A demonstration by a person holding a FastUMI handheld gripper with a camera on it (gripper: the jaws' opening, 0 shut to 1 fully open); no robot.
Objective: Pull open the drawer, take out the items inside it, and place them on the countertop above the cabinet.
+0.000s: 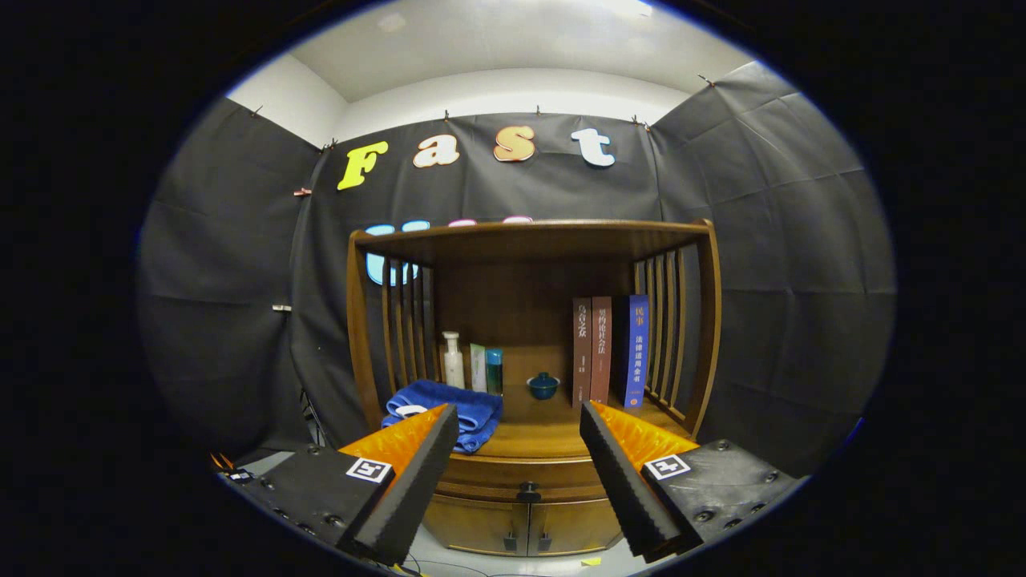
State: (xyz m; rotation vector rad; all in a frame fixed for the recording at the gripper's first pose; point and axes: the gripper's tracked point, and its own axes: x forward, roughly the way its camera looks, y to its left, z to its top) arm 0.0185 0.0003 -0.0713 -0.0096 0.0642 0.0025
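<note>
Ahead of you stands the wooden cabinet [533, 320], its countertop [545, 439] carrying a folded blue towel [449, 409], three upright books [611, 351], bottles [454, 361] and a small teal lidded pot [543, 385]. Your gripper [519, 425] hovers with fingers spread wide, holding nothing. Below and between them, the drawer [521, 477] sits closed, its dark knob [528, 490] untouched.

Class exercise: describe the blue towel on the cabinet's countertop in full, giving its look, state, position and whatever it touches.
The blue towel is a soft, plush-looking cloth, loosely folded into a few thick layers with rounded edges. It lies flat on the wooden countertop, toward the slatted side where the white pump bottle stands just behind it. A small white patch shows on its near edge. The open gripper is short of it; one finger's tip overlaps it in the view.
</note>
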